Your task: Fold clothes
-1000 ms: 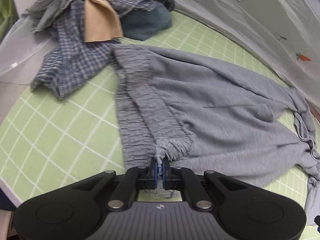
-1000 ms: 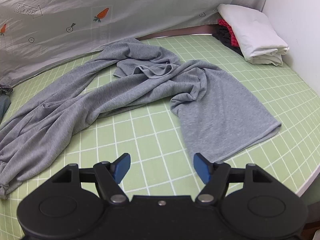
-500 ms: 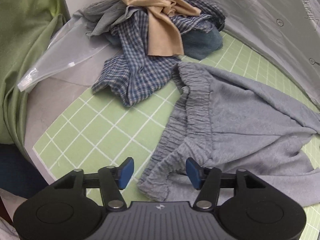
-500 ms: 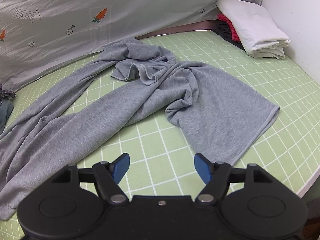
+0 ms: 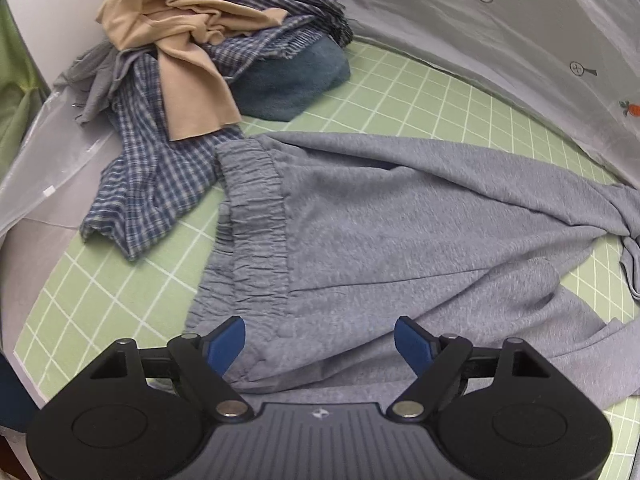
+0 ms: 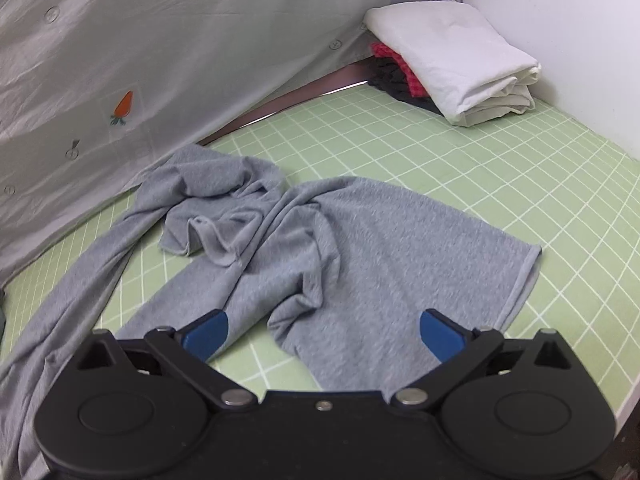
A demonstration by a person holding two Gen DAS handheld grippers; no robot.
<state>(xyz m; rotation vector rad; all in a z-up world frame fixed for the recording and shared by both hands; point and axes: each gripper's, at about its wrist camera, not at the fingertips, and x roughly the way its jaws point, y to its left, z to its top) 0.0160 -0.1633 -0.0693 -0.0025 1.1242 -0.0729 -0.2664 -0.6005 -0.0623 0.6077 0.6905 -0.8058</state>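
**Both grippers hanging wide open over grey trousers on green grid mat**

The left gripper (image 5: 319, 339) is hovering at the bottom of the left wrist view with its blue fingers spread wide, gripping nothing, as the grey trousers (image 5: 400, 240) are lying across the centre of the frame, their gathered waistband (image 5: 256, 216) running from mid-frame down toward the left finger. A heap of unfolded clothes (image 5: 208, 60), checked, tan and blue, is sitting at upper left, its checked shirt touching the waistband. In the right wrist view, the right gripper (image 6: 323, 333) is likewise standing fully open and empty at the bottom, with the rumpled trouser legs (image 6: 340, 248) spreading across the green grid mat (image 6: 500, 184) at centre. A folded stack (image 6: 452, 60) topped in white is resting at upper right, well apart from the trousers.
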